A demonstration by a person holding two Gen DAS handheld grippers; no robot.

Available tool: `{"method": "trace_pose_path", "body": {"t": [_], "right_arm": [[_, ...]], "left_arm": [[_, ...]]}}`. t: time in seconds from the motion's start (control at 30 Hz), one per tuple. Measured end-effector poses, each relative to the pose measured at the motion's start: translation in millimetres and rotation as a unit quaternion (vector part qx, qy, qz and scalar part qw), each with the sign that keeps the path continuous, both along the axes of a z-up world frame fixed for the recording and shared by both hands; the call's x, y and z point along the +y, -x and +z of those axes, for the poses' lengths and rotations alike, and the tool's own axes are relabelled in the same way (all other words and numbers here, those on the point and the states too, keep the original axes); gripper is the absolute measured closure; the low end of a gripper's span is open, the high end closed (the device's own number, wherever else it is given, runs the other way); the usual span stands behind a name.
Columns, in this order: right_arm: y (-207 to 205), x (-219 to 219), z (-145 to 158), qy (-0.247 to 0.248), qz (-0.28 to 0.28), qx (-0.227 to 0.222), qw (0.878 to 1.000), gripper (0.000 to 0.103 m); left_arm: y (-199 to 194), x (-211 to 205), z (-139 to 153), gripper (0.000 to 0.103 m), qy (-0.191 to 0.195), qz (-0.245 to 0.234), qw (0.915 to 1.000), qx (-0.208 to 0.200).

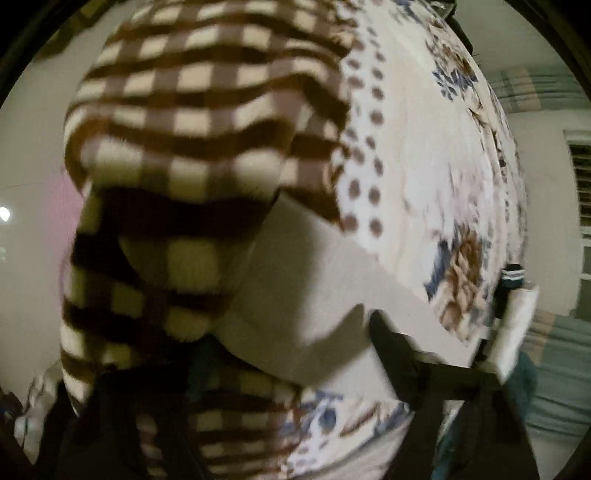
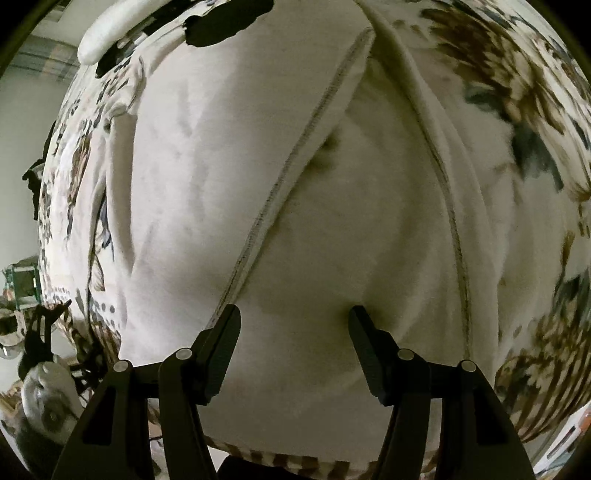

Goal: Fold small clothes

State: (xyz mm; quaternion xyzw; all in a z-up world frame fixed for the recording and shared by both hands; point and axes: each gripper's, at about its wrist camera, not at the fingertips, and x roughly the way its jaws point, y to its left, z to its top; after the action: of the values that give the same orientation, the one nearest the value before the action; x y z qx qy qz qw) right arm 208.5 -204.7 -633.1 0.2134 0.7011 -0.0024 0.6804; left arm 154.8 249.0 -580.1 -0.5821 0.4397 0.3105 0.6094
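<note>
A brown-and-cream checked fleece garment lies on the bed, its white inner lining turned up; the view is blurred. Its near part drapes over the left finger of my left gripper, whose right finger stands wide of it on the lining. In the right wrist view the white lining with stitched seams fills the frame. My right gripper is open, both fingertips pressing on the lining. A checked edge shows beneath it.
The bed has a white floral cover with a dotted border. A dark sock and white item lie at the bed's right edge. A white roll and dark patches lie at the far end. Cluttered objects stand at left beyond the bed.
</note>
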Motion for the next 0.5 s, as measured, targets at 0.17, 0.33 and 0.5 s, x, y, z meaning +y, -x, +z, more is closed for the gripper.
{"method": "trace_pose_path", "body": {"t": [0.17,0.33,0.5], "right_arm": [[0,-1,0,0.003,-0.005,0.000,1.000,0.040],[5,-10,0,0.004,-0.019,0.000,1.000,0.040],[15,-34,5,0.009,-0.052,-0.001,0.999,0.040]], "left_arm": [[-27,-9,32,0.097,-0.101,-0.073,0.9917,0.032],[-61,-46,86,0.097,-0.213,-0.205,0.9553,0.006],[-97,-159,132,0.097,-0.295,-0.439,0.8467,-0.061]]}}
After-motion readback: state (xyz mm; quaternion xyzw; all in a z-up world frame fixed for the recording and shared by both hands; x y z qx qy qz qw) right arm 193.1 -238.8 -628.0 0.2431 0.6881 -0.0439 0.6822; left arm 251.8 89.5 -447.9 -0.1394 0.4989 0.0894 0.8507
